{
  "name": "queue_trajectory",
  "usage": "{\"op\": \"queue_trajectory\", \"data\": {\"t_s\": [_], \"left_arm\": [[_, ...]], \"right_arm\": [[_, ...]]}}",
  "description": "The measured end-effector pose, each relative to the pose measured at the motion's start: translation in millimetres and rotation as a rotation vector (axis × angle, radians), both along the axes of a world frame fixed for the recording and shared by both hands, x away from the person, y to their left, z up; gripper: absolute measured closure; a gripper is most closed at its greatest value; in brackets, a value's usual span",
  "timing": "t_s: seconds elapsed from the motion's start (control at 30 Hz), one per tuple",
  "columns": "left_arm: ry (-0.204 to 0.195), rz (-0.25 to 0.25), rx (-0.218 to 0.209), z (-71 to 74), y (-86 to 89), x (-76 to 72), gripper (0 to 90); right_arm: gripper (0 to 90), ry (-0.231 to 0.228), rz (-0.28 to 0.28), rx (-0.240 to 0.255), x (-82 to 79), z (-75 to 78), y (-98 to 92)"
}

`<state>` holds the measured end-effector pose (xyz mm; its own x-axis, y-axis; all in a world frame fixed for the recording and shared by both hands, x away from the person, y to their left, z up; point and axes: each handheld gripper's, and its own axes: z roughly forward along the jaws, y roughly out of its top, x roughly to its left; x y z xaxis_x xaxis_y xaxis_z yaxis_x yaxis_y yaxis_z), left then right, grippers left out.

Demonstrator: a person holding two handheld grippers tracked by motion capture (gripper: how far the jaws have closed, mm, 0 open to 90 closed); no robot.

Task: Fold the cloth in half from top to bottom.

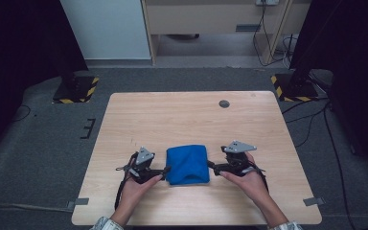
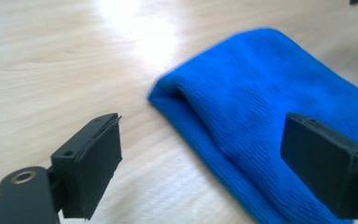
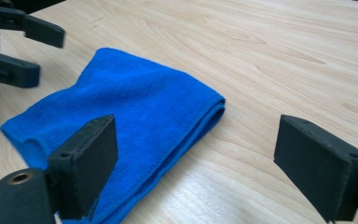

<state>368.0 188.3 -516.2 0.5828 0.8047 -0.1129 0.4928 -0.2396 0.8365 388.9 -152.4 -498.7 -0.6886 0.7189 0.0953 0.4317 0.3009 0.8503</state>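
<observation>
A blue cloth (image 1: 188,164), folded into a thick pad, lies flat on the wooden table (image 1: 187,115) near its front edge. My left gripper (image 1: 165,171) sits just left of the cloth, held in a hand. Its jaws stand open in the left gripper view (image 2: 205,140), one over bare wood and one over the cloth's (image 2: 261,107) edge, with no pad pressing. My right gripper (image 1: 211,166) rests just right of the cloth, also open (image 3: 198,140). In the right gripper view the cloth (image 3: 135,121) lies ahead and to the left, with the left gripper (image 3: 51,52) beyond it.
A round grey grommet (image 1: 224,103) sits in the tabletop at the back right. Tape tabs (image 1: 78,202) (image 1: 313,201) mark the table's front corners. Black stands with yellow-striped bases (image 1: 75,89) (image 1: 293,87) flank the far side on the floor.
</observation>
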Motion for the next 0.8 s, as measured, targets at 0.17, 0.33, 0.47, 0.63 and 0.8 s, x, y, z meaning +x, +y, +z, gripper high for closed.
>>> {"op": "queue_trajectory", "data": {"t_s": [0.17, 0.33, 0.47, 0.63, 0.8], "left_arm": [[0.0, 0.068, -0.022, 3.3, 15.1, 4.8, 9.9], [0.006, 0.112, -0.028, 4.1, 30.3, 9.3, 9.9], [0.01, 0.131, -0.028, 4.3, 38.1, 12.3, 9.9], [0.018, 0.145, -0.014, 3.0, 47.9, 15.9, 9.9], [0.032, 0.169, 0.003, 0.7, 58.6, 19.5, 9.9]], "right_arm": [[8.6, -0.003, -0.035, 0.008, 4.1, 0.9, -3.3], [7.7, -0.009, -0.058, 0.009, 7.1, 2.4, -11.1], [7.6, -0.007, -0.081, 0.016, 9.6, 2.8, -17.4], [7.5, -0.006, -0.106, 0.017, 13.6, 1.8, -26.7], [7.6, 0.002, -0.152, 0.001, 18.9, -1.8, -42.4]]}}
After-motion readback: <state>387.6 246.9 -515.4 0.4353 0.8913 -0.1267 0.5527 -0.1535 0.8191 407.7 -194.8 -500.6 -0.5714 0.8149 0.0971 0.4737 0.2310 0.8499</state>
